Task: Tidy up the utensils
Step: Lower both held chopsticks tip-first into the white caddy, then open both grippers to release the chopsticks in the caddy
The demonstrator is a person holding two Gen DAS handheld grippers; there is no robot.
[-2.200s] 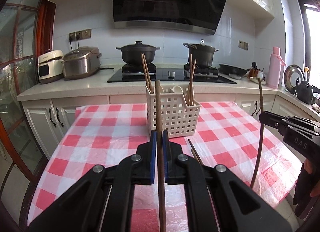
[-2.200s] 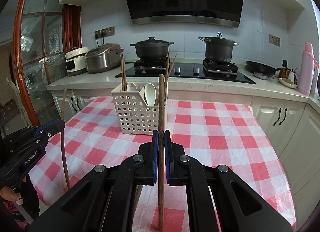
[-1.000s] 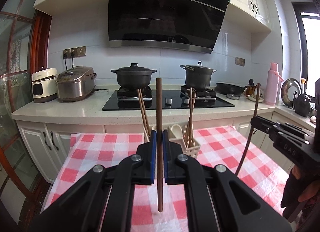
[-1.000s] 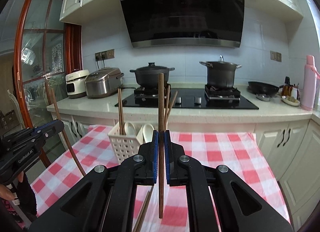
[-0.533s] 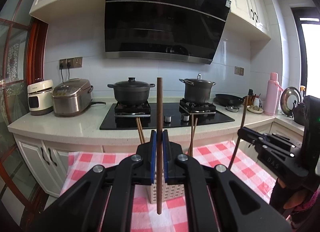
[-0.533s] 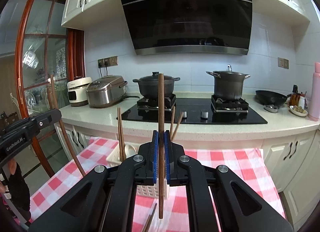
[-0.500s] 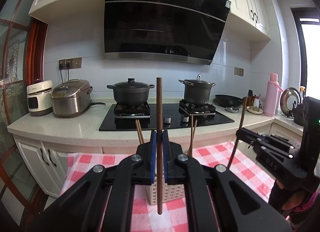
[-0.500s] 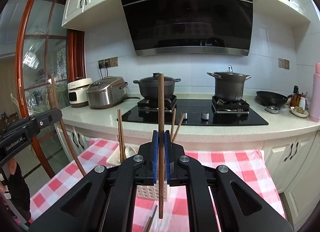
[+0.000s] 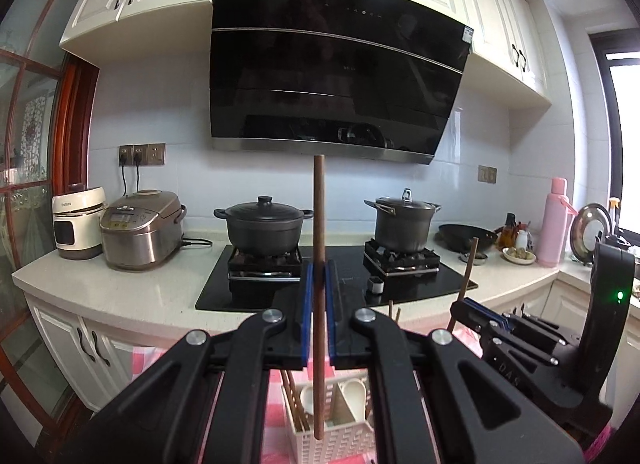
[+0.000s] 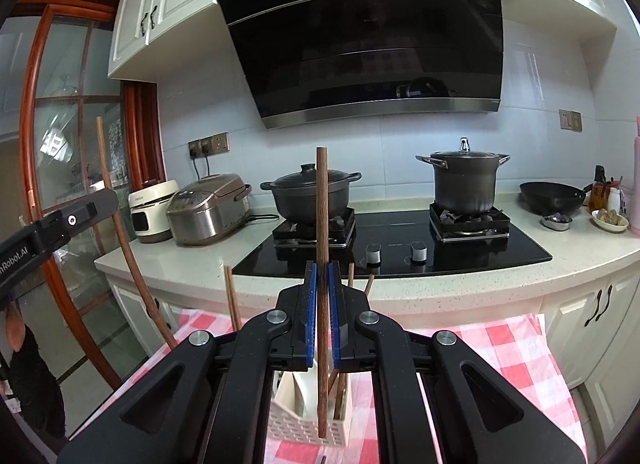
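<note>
My left gripper (image 9: 319, 284) is shut on a brown wooden chopstick (image 9: 318, 224) held upright; its lower tip hangs over the white slotted utensil basket (image 9: 336, 442) just below. My right gripper (image 10: 322, 288) is shut on another upright chopstick (image 10: 322, 204), whose tip also hangs above the basket (image 10: 304, 430). The basket holds white spoons (image 9: 354, 392) and several chopsticks (image 10: 231, 296). In the left wrist view the right gripper (image 9: 466, 306) shows at the right with its chopstick (image 9: 468, 268). In the right wrist view the left gripper (image 10: 98, 204) shows at the left with its chopstick (image 10: 120, 232).
The basket stands on a red-and-white checked tablecloth (image 10: 512, 348). Behind it runs a counter with a black hob (image 10: 400, 248), two dark pots (image 9: 262, 226) (image 10: 464, 180), a rice cooker (image 9: 140, 228), a wok (image 10: 554, 196) and a pink bottle (image 9: 554, 220). A range hood (image 9: 340, 76) hangs above.
Both grippers have risen and moved forward with their chopsticks. The basket has slid from mid-view to under the fingers, and the right gripper has come closer to the left one.
</note>
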